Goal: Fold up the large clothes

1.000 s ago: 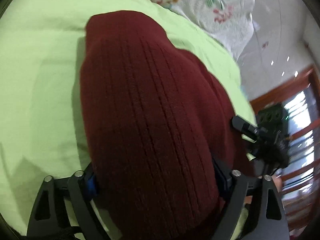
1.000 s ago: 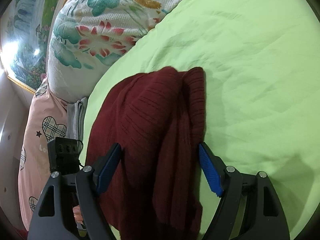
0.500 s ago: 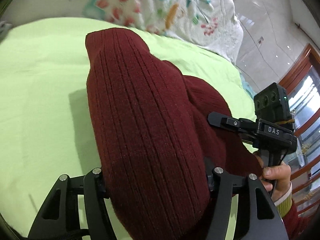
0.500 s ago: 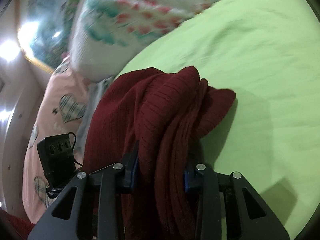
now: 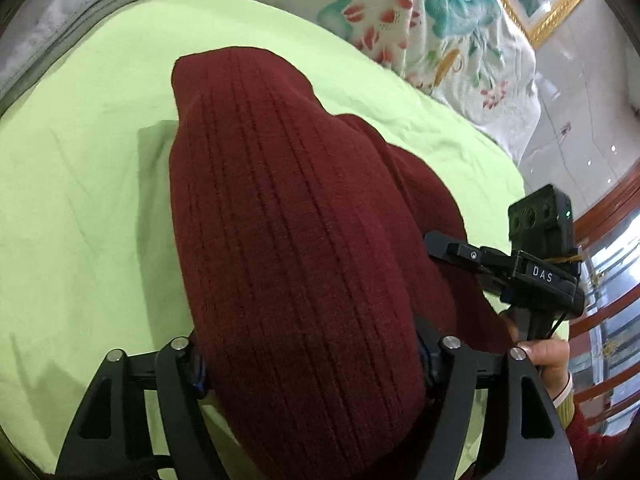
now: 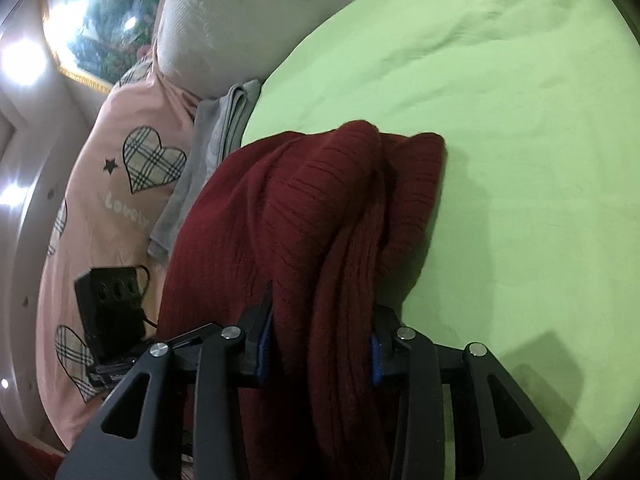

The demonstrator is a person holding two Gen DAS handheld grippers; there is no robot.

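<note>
We see a lime-green bedsheet (image 5: 92, 208) below a floral pillow (image 5: 440, 32); on the sheet's middle lies our dark red ribbed knit sweater (image 5: 296, 240). Left gripper (image 5: 312, 356) and right gripper (image 6: 320, 344) angle downward, jaws easing apart, knit bunched between both

Black hand-held gripper (image 5: 312, 364) linkages, silver screws, blue pads, "DAS" lettering at three o'clock, striped cuff (image 5: 564, 394) at four o'clock

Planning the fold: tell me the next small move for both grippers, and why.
Probably lower the dark red ribbed knit garment onto the light green bedsheet. It sits bunched between the pads of both the left gripper and right gripper, whose jaws are opening, and it casts a shadow on the sheet.
</note>
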